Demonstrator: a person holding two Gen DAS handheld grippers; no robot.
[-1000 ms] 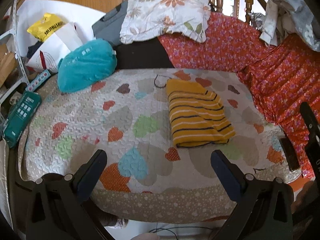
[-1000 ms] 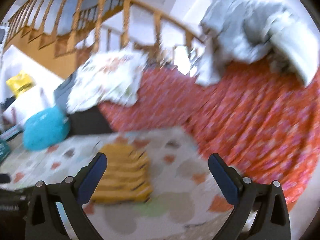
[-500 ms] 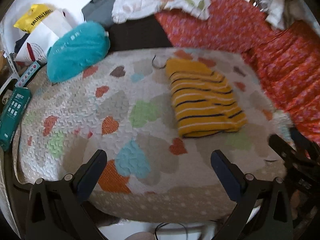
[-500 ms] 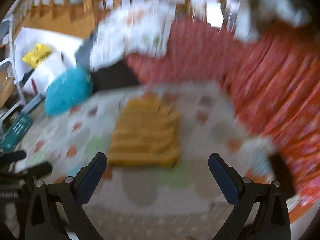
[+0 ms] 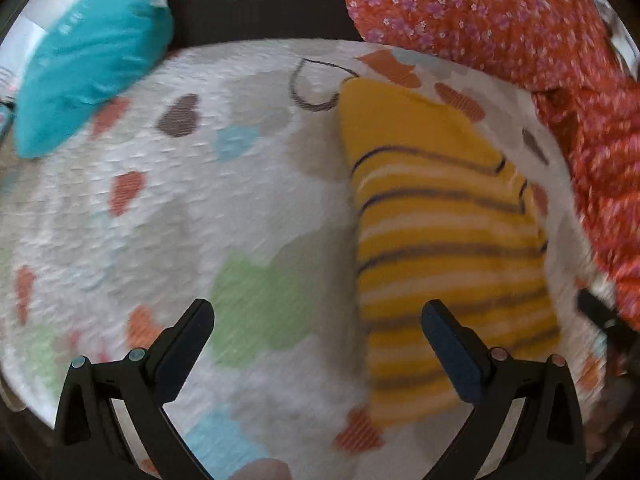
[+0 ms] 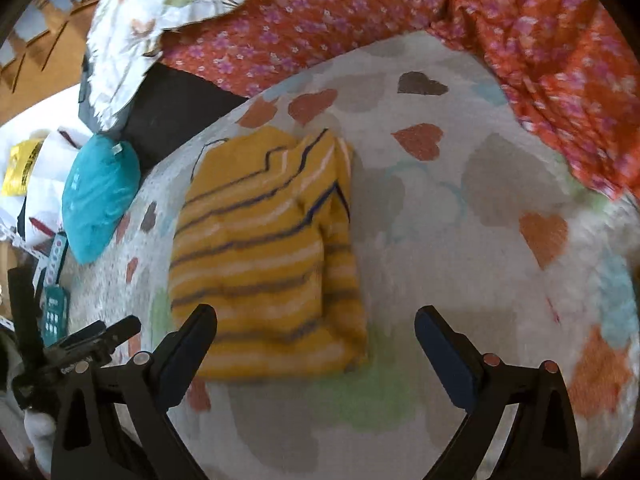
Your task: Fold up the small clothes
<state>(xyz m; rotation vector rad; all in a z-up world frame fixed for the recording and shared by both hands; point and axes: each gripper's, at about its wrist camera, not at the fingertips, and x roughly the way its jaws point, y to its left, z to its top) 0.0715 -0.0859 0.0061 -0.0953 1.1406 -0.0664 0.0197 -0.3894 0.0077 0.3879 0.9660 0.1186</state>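
Yellow striped sweater (image 5: 440, 236) folded, long axis running away; left claw (image 5: 316, 344), right claw (image 6: 316, 344) spread, empty.

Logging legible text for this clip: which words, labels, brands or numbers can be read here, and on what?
None can be read.
Teal cushion: white marks, too blurred.
Yellow bag: dark print, too blurred.
Teal remote: white buttons, too small.
Striped yellow garment: no text shows.

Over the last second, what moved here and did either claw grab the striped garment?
Both claws, left claw and right claw, moved down and in toward the folded yellow striped garment; neither grabbed it. Both stayed open, and the garment stayed put on the heart-print quilt.
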